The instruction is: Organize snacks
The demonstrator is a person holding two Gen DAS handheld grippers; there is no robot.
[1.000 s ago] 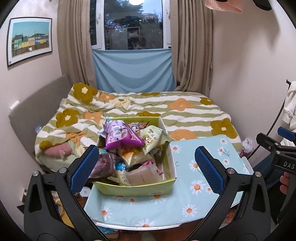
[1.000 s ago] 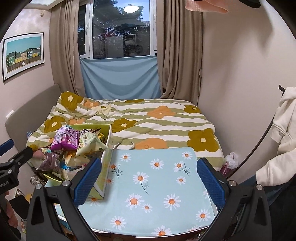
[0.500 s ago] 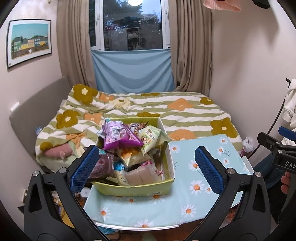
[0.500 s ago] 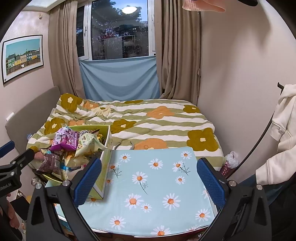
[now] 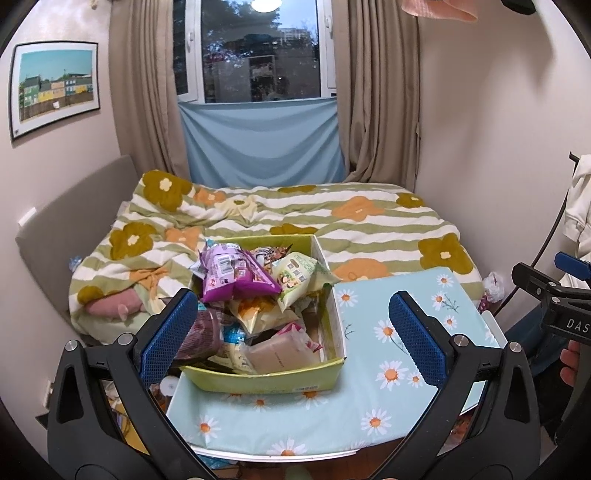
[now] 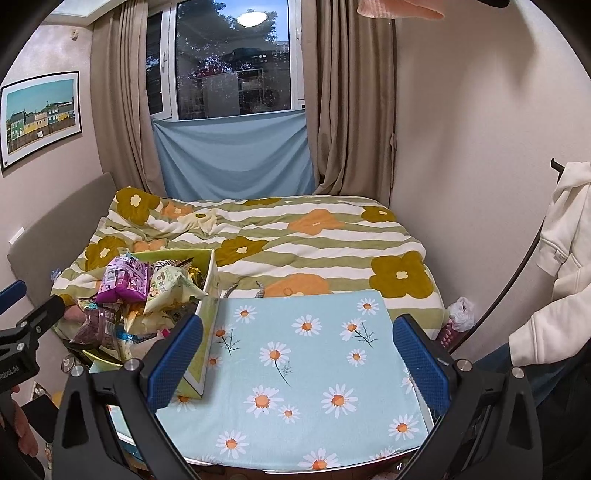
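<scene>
Snacks (image 5: 240,280) lie heaped in a yellow box (image 5: 266,380) at the table's (image 5: 369,413) left edge, piled above its rim, so sorting room lies on the bare right side. Left gripper (image 5: 291,332) hangs wide and empty before the box; right gripper (image 6: 295,354) wide and empty over the daisy cloth (image 6: 314,332). Only the left view shows the box's front wall and the lower packets.

Even indoor light, ceiling lamp (image 6: 252,17) reflected in dark window (image 5: 258,50); soft shadows, sharp focus, heavy fisheye bending, black corners.
</scene>
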